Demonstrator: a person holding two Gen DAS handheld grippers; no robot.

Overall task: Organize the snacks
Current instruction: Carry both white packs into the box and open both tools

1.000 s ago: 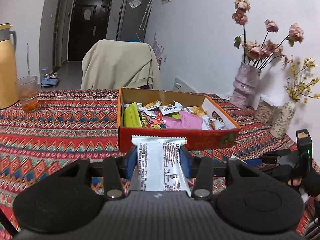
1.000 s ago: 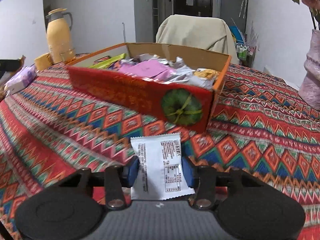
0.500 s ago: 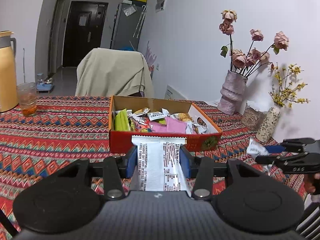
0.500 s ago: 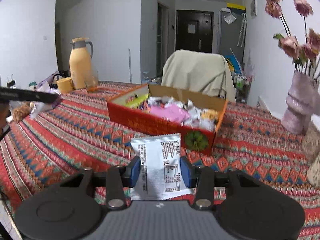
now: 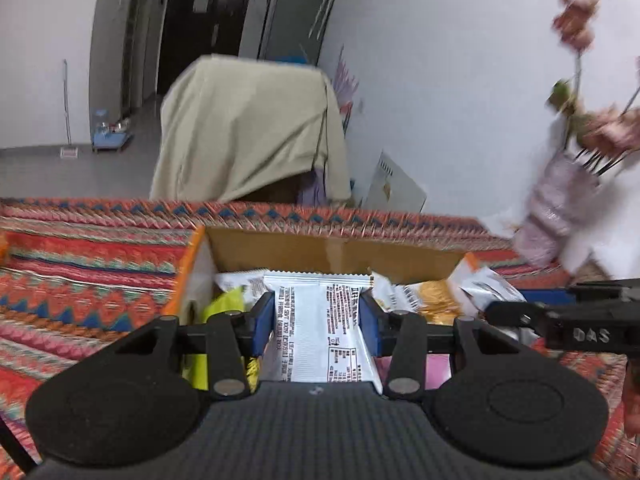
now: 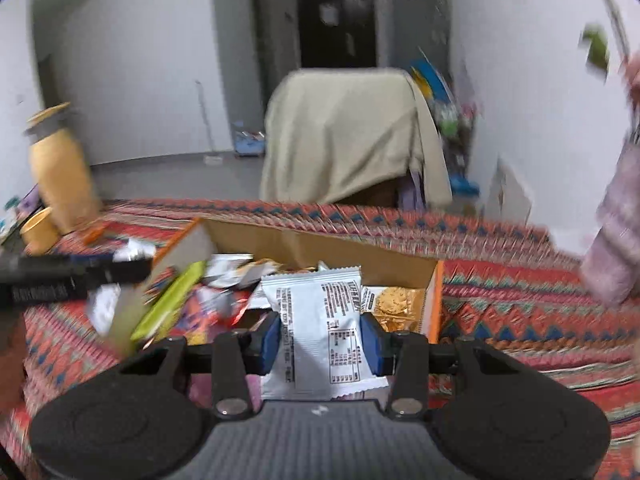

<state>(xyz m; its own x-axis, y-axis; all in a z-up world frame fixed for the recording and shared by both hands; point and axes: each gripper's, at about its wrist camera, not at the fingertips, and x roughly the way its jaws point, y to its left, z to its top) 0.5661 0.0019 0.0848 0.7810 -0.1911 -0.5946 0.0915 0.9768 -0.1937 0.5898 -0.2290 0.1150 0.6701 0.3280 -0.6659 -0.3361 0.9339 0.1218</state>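
Left tongs (image 5: 316,322) and right tongs (image 6: 320,336) each clamped on a white snack packet (image 5: 320,336) (image 6: 320,332), above the cardboard snack box (image 5: 332,250).

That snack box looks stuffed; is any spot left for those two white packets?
Little room: the cardboard box is crowded corner to corner with wrappers. Bare patterned tablecloth lies left of it, and more between the box and the pink vase.

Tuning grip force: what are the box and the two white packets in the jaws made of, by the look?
Box: looks like cardboard, with a raw brown matte inner wall and an orange edge. Left packet: probably thin plastic film, white and slightly glossy, with a serrated sealed top and printed text. Right packet: the same kind of film, with wrinkles and a crimped edge.
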